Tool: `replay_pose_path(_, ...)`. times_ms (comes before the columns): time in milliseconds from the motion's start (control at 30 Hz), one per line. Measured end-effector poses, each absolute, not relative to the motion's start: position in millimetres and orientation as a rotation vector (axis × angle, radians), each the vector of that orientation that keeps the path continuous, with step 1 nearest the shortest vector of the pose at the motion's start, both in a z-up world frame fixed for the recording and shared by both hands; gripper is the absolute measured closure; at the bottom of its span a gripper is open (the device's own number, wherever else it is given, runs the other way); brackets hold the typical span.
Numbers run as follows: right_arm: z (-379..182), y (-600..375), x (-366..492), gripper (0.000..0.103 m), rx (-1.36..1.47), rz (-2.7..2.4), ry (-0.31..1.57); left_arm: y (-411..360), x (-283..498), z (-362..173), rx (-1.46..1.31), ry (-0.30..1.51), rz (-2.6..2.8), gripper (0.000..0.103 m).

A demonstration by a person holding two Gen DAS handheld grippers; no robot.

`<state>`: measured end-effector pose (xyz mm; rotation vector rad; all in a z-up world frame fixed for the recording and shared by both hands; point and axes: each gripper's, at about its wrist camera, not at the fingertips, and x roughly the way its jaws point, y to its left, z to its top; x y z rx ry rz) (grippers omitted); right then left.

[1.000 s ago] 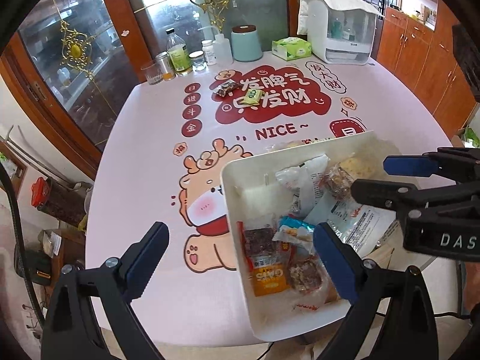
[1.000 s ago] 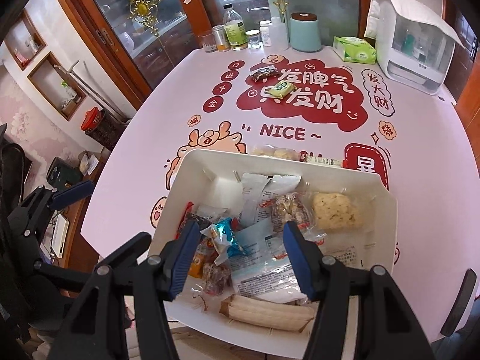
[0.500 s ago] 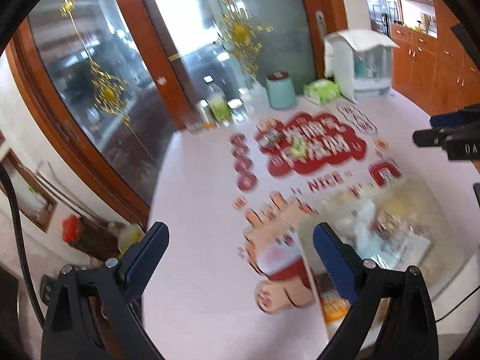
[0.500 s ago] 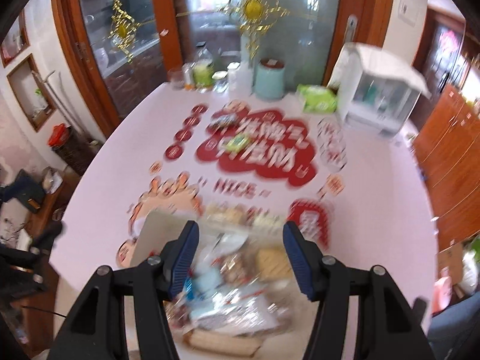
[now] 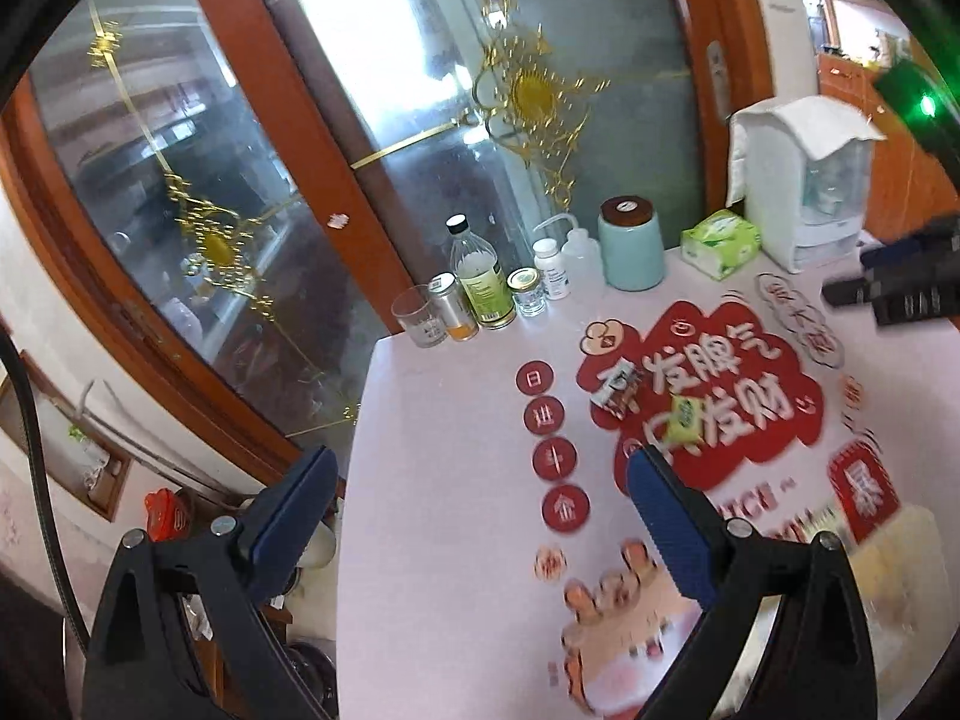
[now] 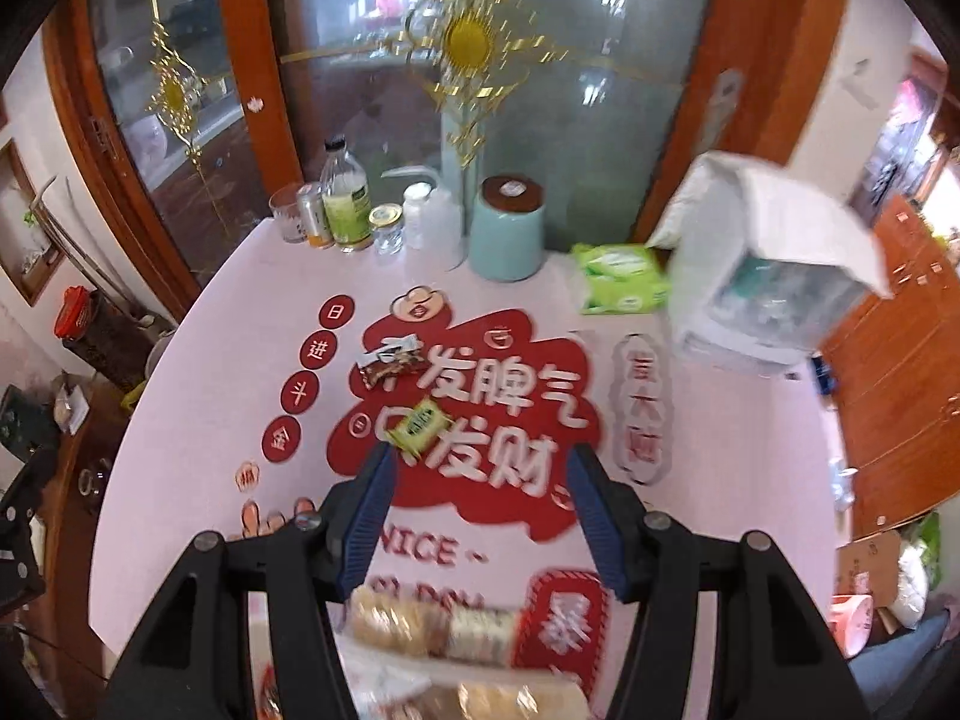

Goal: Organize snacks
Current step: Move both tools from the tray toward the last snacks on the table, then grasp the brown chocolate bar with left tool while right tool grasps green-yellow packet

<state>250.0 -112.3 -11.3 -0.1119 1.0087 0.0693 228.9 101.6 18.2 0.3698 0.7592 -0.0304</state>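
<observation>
Two loose snacks: a brown wrapped snack and a green packet lie on the red patch of the tablecloth, near each other but apart; the left wrist view shows the same brown snack and green packet.
Near-edge snacks: a clear pack of pale round biscuits lies just below the right gripper's fingers; further snacks below it are too blurred to name.
Tray: a pale blurred shape at the lower right of the left wrist view; its contents cannot be made out.
Left gripper: jaws spread wide, nothing between them, hanging over the table's left side and edge.
Right gripper: jaws apart, holding nothing, above the red patch with the green packet just beyond its left fingertip.
Surface: pink tablecloth printed with red shapes, white Chinese characters, the word NICE and a cartoon figure.
Back of table: a drinking glass, a small can, a bottle with a green label, a small jar, a white pill bottle, a squeeze bottle and a mint canister with a brown lid stand in a row.
Back right: a green tissue pack lies beside a white appliance draped with a cloth.
Room: wood-framed glass doors with gold ornaments behind the table; wooden cabinets at the right; clutter on the floor at the left.
</observation>
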Motion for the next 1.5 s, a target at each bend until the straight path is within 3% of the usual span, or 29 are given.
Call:
replay_pose_path(267,-164,-98,341,0.044,0.09,0.129,1.288,87,353,-77,0.372,0.94,-0.071,0.006)
replay_pose_path(500,-239,-84,370,0.044,0.171,0.117,1.38,73,405,-139,0.409,1.011,-0.079,0.006)
replay_pose_path(600,-252,-75,373,0.044,0.128,0.098,1.385,66,422,-158,0.419,1.032,-0.074,0.006)
replay_pose_path(700,-256,-69,371,0.055,0.046,0.084,1.344,59,433,-170,0.424,1.042,-0.086,0.006)
replay_pose_path(900,-253,-89,366,0.065,0.065,0.121,1.328,36,456,-197,0.403,1.073,-0.148,0.006)
replay_pose_path(1267,-250,-136,363,0.067,0.136,0.177,1.325,3,491,-261,0.338,1.208,-0.22,0.007)
replay_pose_path(1367,-250,-138,361,0.067,0.128,0.191,1.32,3,495,-271,0.29,1.241,-0.241,0.02)
replay_pose_path(1433,-250,-138,358,0.067,0.126,0.197,1.317,4,497,-277,0.247,1.273,-0.269,0.047)
replay_pose_path(1500,-251,-137,358,0.067,0.125,0.2,1.313,5,497,-275,0.193,1.261,-0.287,0.066)
